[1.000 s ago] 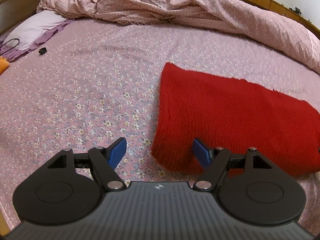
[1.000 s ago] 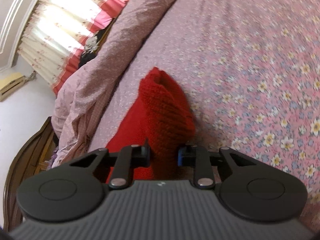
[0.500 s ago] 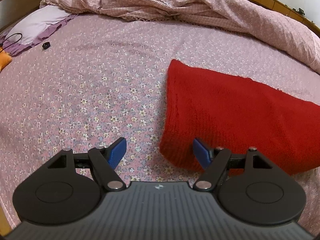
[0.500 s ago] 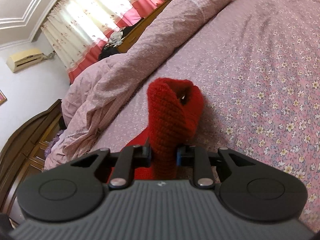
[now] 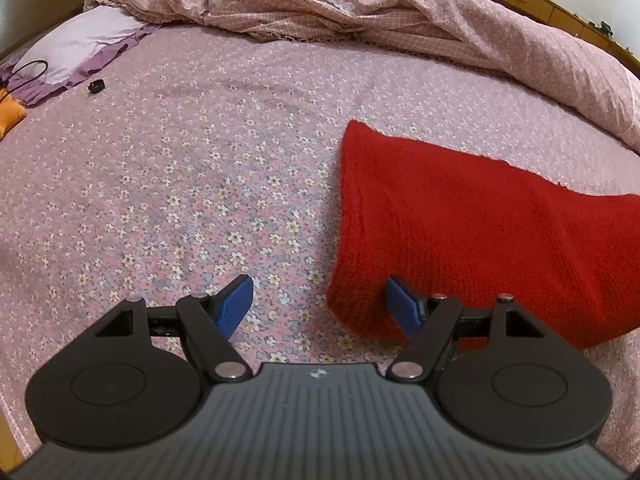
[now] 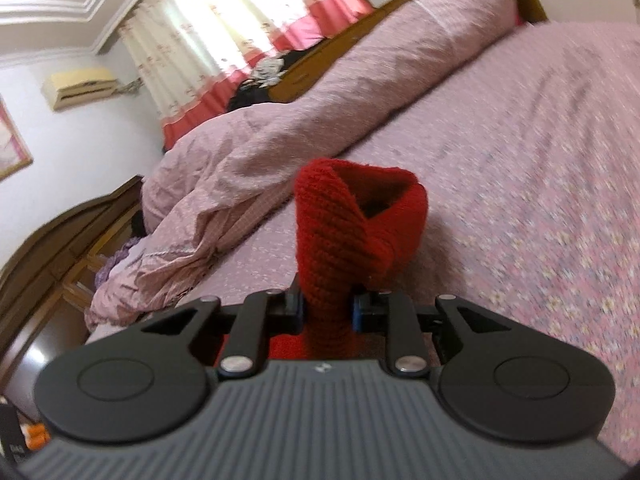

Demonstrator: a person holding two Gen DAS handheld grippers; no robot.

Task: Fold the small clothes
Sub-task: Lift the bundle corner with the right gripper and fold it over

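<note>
A red knitted garment (image 5: 460, 232) lies on the flowered pink bedsheet (image 5: 180, 168), its right part lifting off the bed toward the frame's edge. My left gripper (image 5: 320, 300) hovers open over the garment's near left corner; its right blue pad (image 5: 402, 306) is at the knit's edge, while the left pad (image 5: 236, 300) is over bare sheet. In the right wrist view my right gripper (image 6: 329, 310) is shut on a bunched fold of the same red garment (image 6: 344, 232), which stands up between the pads, raised above the bed.
A rumpled pink duvet (image 5: 380, 12) is heaped along the far side of the bed. A lilac pillow (image 5: 80, 44), a black cable and a small black object (image 5: 96, 86) lie far left. Wooden furniture (image 6: 60, 248) and curtains (image 6: 240, 20) border the bed.
The right gripper has risen and rolled with the red fold in it, so the view shows more room and less sheet. The left gripper has barely shifted; the garment's right side pulls upward.
</note>
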